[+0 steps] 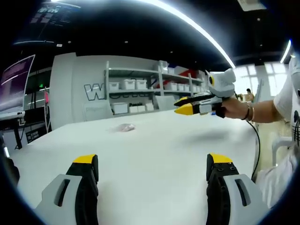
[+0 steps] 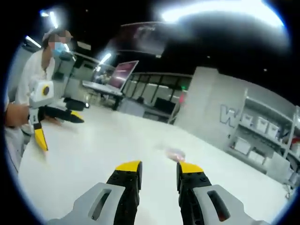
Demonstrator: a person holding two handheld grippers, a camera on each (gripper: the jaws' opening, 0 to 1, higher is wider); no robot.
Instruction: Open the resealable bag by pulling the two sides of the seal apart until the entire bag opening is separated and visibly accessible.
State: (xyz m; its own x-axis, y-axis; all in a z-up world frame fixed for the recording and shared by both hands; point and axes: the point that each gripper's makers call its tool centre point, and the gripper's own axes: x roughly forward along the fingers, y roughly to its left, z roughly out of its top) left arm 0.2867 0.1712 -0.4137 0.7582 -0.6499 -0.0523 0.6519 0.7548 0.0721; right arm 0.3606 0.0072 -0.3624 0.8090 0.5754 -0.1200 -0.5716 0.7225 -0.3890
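Observation:
A small clear resealable bag [image 1: 123, 127] lies flat on the white table [image 1: 154, 140], far out ahead of my left gripper [image 1: 152, 161]. That gripper is open, its jaws wide apart with nothing between them. My right gripper [image 1: 180, 105] comes in from the right above the table, held by a hand [image 1: 234, 108]. In the right gripper view the bag [image 2: 176, 152] lies just beyond my right gripper [image 2: 159, 168], whose jaws stand a narrow gap apart and hold nothing. The left gripper [image 2: 60, 131] hovers at the left, jaws spread.
Shelves with white bins [image 1: 140, 84] stand against a grey lettered wall behind the table. A screen [image 1: 16, 79] and a desk sit at the left. A person in white [image 2: 33, 70] stands at the table's edge. A cable [image 1: 257, 140] hangs from the right gripper.

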